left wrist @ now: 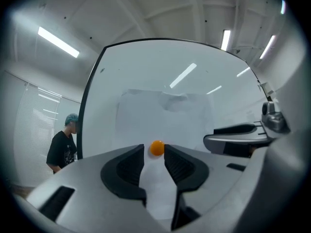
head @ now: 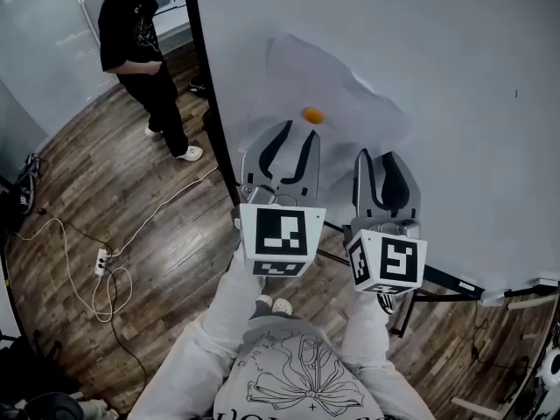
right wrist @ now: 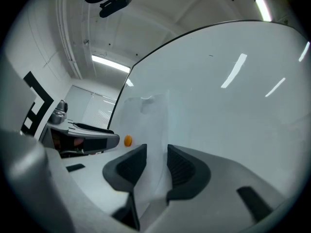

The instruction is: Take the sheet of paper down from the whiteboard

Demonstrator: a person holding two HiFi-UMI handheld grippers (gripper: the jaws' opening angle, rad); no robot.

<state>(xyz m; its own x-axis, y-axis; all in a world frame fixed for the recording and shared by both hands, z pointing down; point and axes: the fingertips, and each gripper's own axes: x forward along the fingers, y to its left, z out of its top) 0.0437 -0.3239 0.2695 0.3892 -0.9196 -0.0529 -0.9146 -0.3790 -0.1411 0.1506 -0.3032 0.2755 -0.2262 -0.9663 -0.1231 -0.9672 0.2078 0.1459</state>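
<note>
A white sheet of paper (head: 337,81) hangs crumpled on the whiteboard (head: 455,51), pinned by an orange magnet (head: 312,115). My left gripper (head: 297,135) points level at the board just below the magnet. In the left gripper view its jaws stand open, with the magnet (left wrist: 156,148) on the board between their tips and the pads clear of it. My right gripper (head: 381,159) sits to its right at the sheet's lower right part. In the right gripper view the paper (right wrist: 153,130) runs down through the gap between its open jaws (right wrist: 156,153).
A person in black (head: 138,51) stands on the wooden floor left of the board. The board's black left edge (head: 208,103) runs past my left gripper. A power strip with cables (head: 102,261) lies on the floor at the left. The stand's dark foot (head: 442,280) is below right.
</note>
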